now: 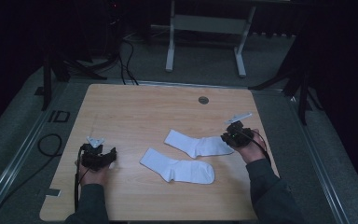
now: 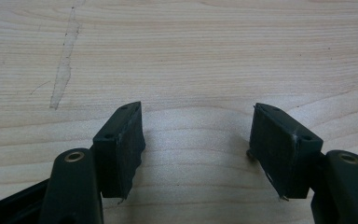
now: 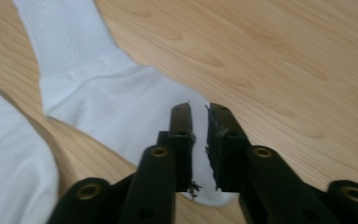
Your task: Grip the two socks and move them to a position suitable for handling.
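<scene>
**Two white socks on desk, right tool at toe of far sock**

Wooden desk [image 1: 121,107] with two white socks lying flat near its middle. Far sock [image 1: 196,143] runs from its cuff at centre toward the right, toe end at the right tool [image 1: 228,138]. Near sock [image 1: 177,169] lies just in front of it, cuff to the left, toe to the right; the two are close, a thin strip of wood between them in the right gripper view.

Right tool, held in the person's right hand [image 1: 248,150], sits at the right side of the desk, tilted toward the far sock's toe. In the right gripper view the jaws are nearly together, a narrow slit left between them, with the far sock [image 3: 121,107] under and around the tips. Cannot tell whether fabric is pinched in the slit. Near sock [image 3: 14,154] shows at the left edge there.

Left tool [image 1: 106,158], in the left hand [image 1: 93,175], rests at the left side of the desk, well apart from both socks. Left gripper view: left tool [image 2: 198,140] jaws wide apart, nothing between them, bare wood [image 2: 205,56] below, with a pale scuff mark [image 2: 65,65] on it.

Small round metal insert [image 1: 203,100] near the desk's far edge. Grey floor and a white frame [image 1: 205,28] beyond.
</scene>
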